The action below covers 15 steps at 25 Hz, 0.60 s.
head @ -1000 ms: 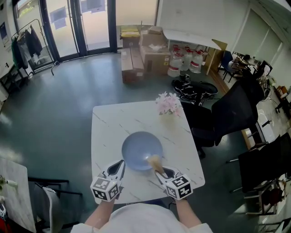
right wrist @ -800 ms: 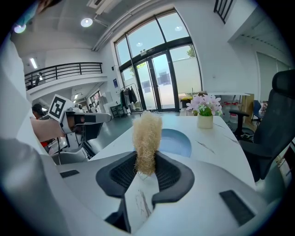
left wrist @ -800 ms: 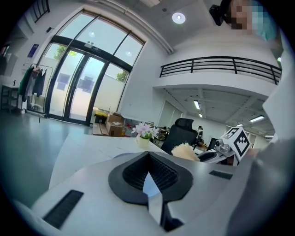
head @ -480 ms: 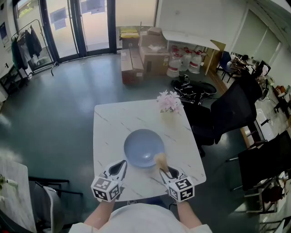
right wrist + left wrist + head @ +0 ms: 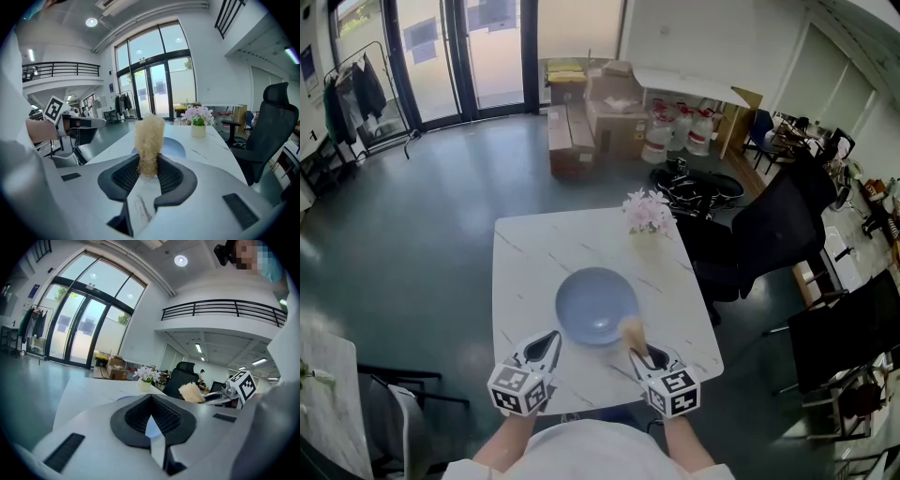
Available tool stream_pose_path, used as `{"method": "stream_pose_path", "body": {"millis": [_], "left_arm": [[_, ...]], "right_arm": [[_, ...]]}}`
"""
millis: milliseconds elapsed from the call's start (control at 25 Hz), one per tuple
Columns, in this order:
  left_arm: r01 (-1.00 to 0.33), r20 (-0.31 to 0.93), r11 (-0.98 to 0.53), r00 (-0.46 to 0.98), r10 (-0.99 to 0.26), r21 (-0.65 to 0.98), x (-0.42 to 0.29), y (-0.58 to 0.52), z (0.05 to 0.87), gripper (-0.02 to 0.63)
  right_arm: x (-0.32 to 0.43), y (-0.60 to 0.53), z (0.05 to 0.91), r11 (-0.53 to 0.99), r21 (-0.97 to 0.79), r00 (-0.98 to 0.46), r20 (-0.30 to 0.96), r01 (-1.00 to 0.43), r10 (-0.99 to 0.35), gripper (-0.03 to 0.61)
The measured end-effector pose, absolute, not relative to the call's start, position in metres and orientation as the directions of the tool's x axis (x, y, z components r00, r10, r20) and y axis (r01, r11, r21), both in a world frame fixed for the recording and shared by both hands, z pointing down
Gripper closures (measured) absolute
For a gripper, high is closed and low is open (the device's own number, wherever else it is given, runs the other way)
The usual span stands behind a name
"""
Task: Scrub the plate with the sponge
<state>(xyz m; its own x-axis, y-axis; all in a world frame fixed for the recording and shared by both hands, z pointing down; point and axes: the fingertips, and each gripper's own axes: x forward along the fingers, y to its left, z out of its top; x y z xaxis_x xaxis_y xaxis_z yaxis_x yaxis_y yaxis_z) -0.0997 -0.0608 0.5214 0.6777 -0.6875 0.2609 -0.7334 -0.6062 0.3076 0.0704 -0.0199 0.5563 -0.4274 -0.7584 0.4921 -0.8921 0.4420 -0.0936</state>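
Note:
A round blue plate (image 5: 596,307) lies in the middle of the white marble table (image 5: 525,253). My right gripper (image 5: 639,353) is shut on a pale fibrous loofah sponge (image 5: 630,329), which stands upright between the jaws (image 5: 149,145) just off the plate's (image 5: 172,147) near right rim. The sponge is off the plate surface. My left gripper (image 5: 546,347) is shut and empty, near the plate's left front edge; in the left gripper view its jaws meet with a sliver of blue plate (image 5: 153,428) showing between them, and the sponge (image 5: 191,392) appears to the right.
A small pot of pink flowers (image 5: 647,215) stands at the table's far right corner. Black office chairs (image 5: 769,234) crowd the right side. Cardboard boxes (image 5: 592,111) and jugs sit beyond on the grey floor. Another table edge (image 5: 328,394) is at the left.
The sponge in my right gripper has drawn back from over the plate's right part to just off its near right rim. The left gripper has stayed put.

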Motion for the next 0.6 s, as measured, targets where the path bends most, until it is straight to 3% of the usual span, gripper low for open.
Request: {"method": "stream_pose_path", "body": {"millis": [600], "left_arm": [[-0.741,0.268,-0.590,0.669,-0.693,0.321,-0.1058,-0.0603,0.5268,0.581]], "right_arm": [[0.0645,-0.0220,0.5528,0.444,-0.084,-0.427,0.479,-0.892,-0.767,0.462]]}}
